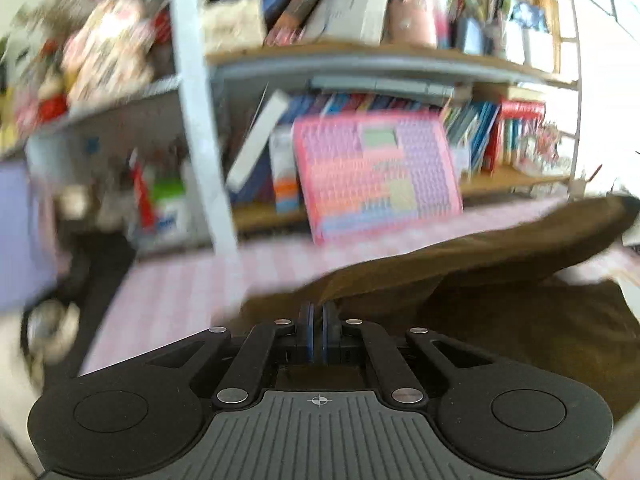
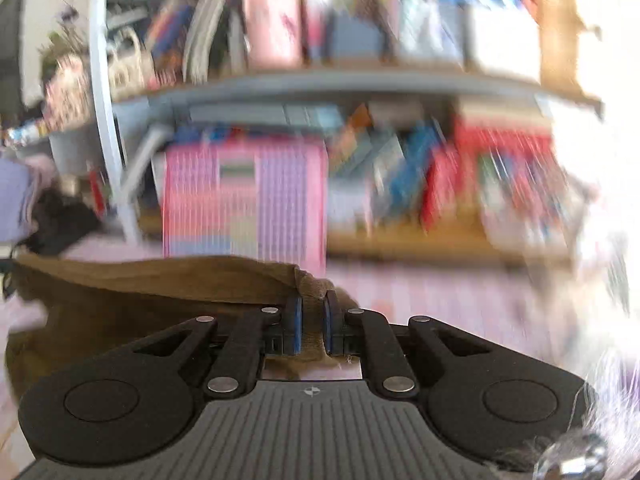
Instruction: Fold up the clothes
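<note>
Two grips | my left gripper [image 1: 316,312] clenched on one edge of the brown garment [image 1: 520,320]; my right gripper [image 2: 312,312] clenched on another | garment lifted between them over the pink checked cloth [image 1: 180,288]; taut for folding

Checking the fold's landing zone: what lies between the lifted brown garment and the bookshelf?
Only bare pink checked cloth between the brown garment and the bookshelf, seen in both wrist views.

I see both tilted slightly downward: left hand-held gripper [image 1: 316,312] jaws nearly touching, pinching cloth; right hand-held gripper [image 2: 311,300] clamped on cloth.
</note>
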